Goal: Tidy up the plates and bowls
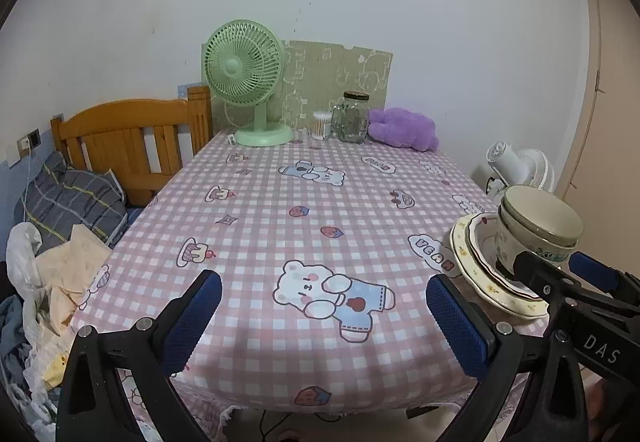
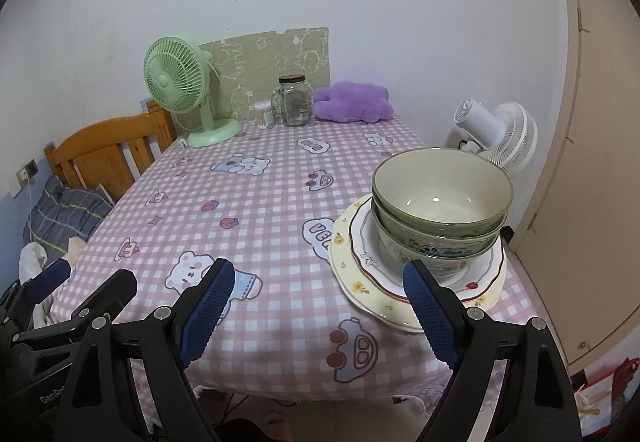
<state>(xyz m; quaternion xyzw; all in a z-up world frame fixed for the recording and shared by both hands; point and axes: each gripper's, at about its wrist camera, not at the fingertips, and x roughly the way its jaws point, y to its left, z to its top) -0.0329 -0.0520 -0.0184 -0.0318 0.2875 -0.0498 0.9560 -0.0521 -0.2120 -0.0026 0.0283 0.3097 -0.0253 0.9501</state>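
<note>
1. At the near right corner of the counter (image 2: 280, 194), the dishes sit in one stack: two green bowls (image 2: 440, 198) nested, top one upright and empty, on a white plate (image 2: 364, 242) with a dark red scalloped rim, which lies on a cream flowered plate (image 2: 348, 274).
2. The cream plate's near edge lies close to the counter's front edge; overhang cannot be told.
3. Judged progress: stacking looks done or nearly done, big at the bottom, small on top. No loose plate or bowl shows anywhere else on the counter.
4. What may be left: nudge the stack further in from the edge, or nothing at all. Only a guess.
5. Right gripper (image 2: 316, 306): released, jaws spread wide, nothing between them. Its right finger overlaps the stack's near rim in the view; contact cannot be told.
6. Left gripper (image 1: 324, 318): released too, jaws wide, nothing held, over bare checked cloth left of the stack.
7. Far end of the counter: green fan (image 2: 180, 86), glass jar (image 2: 294, 102), small tub of cotton swabs (image 2: 264, 114), purple plush (image 2: 352, 102), all well apart from the stack.
8. Beyond the counter: wooden bed headboard (image 1: 132, 138) on the left, white fan (image 2: 496, 134) on the right.
</note>
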